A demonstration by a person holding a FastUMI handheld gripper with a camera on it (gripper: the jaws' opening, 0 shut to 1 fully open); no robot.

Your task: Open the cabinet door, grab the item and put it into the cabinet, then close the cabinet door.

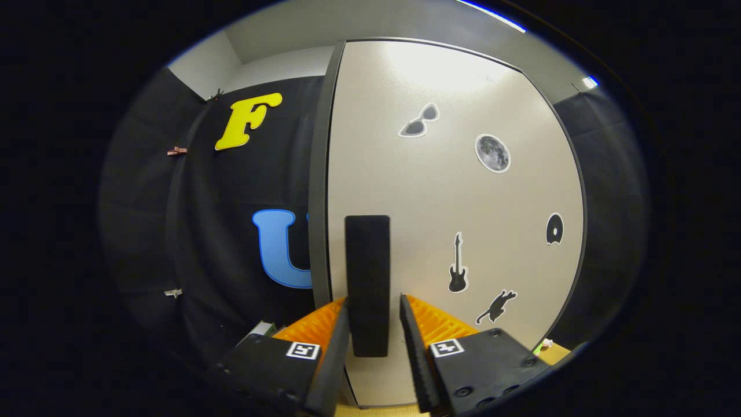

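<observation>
the cabinet door (451,191) is the biggest thing before me, a pale panel with a dark edge, standing shut and taking up most of what lies ahead of my tongs. to its left hangs the booth's black cloth wall (231,231), and above that a strip of light grey room wall (278,61). the door carries a scatter of stickers: a round moon sticker (492,153) high up, a sunglasses sticker (419,121) to its left, a guitar sticker (457,264) lower down, a cat sticker (496,307) below that, and a small disc sticker (554,229) near the far right edge. near the door's left edge sits the handle (367,278), a tall dark upright bar. my gripper (373,315) has its two fingers set either side of the handle's lower part, narrowed in close around it; whether both truly press on it i cannot tell. a sliver of pale wood table (376,410) shows just under the door. the item to be stowed i cannot make out from here.
</observation>
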